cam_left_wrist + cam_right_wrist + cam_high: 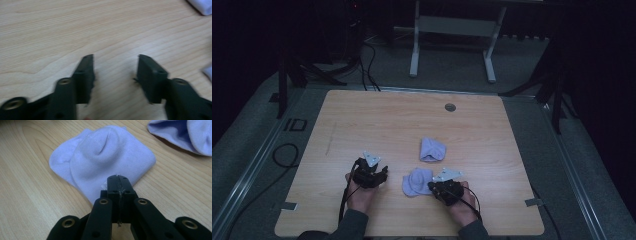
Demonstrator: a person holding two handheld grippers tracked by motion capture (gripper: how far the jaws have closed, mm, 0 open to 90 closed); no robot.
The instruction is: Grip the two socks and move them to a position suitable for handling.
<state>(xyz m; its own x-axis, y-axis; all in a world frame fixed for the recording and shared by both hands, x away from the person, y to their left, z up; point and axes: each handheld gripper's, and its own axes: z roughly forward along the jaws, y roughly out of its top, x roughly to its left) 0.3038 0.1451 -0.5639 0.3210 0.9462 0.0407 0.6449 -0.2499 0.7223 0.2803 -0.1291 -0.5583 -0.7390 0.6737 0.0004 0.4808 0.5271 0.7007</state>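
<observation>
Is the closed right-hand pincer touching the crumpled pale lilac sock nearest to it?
Cannot tell. In the right gripper view the shut right gripper overlaps the near edge of the crumpled pale lilac sock, with no pinched fabric visible.

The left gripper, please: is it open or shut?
Open: the left gripper shows a wide gap between its jaws, with bare table between them.

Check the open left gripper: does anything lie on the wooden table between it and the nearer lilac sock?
Nothing visible does. The left gripper hovers with jaws apart over bare wooden table; the nearer lilac sock lies just beside it, the shut right gripper at the sock's edge.
</observation>
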